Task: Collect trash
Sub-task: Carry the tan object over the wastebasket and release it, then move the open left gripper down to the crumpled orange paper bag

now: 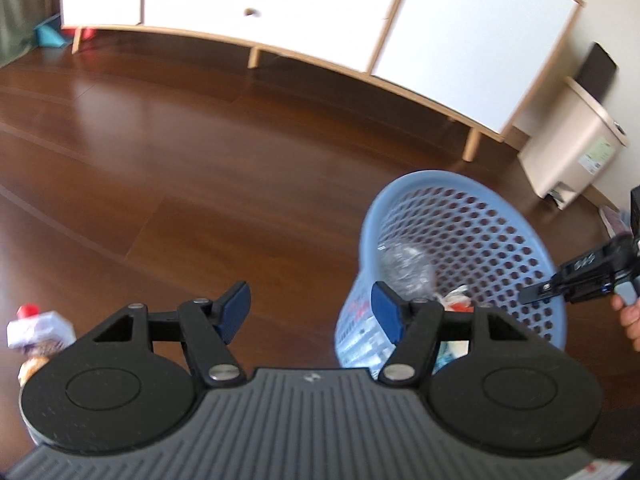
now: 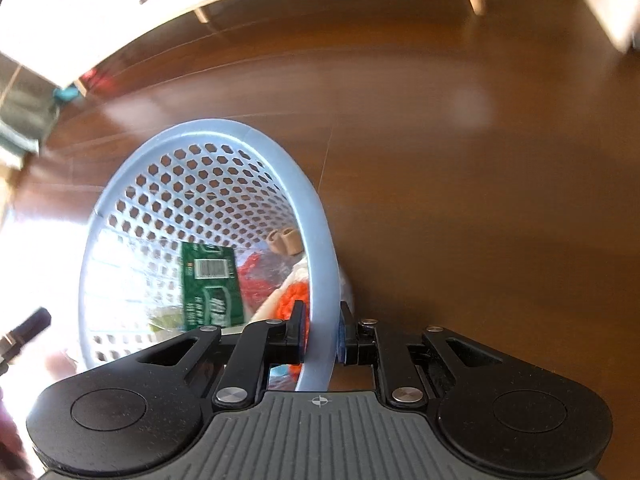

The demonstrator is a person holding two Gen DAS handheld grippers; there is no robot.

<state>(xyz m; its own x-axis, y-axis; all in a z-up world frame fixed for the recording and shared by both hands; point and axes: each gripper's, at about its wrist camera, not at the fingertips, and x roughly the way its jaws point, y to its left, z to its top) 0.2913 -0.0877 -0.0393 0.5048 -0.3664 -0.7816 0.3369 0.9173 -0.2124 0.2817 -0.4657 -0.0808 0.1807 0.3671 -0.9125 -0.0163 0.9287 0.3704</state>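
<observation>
A light blue perforated basket (image 1: 472, 240) stands tilted on the dark wooden floor. In the right wrist view my right gripper (image 2: 322, 320) is shut on the basket's rim (image 2: 316, 264), one finger inside and one outside. The basket holds a green carton (image 2: 212, 284), red and orange wrappers (image 2: 256, 280) and a crumpled clear plastic piece (image 1: 406, 268). My left gripper (image 1: 311, 312) is open and empty, just left of the basket. A bagged piece of trash with a red cap (image 1: 36, 328) lies on the floor at the far left, partly hidden by the gripper body.
A white cabinet on wooden legs (image 1: 280, 8) runs along the back. A beige lidded bin (image 1: 572, 144) stands at its right end. A teal object (image 1: 50, 36) sits by the cabinet's left leg. A hand (image 1: 632, 316) shows at the right edge.
</observation>
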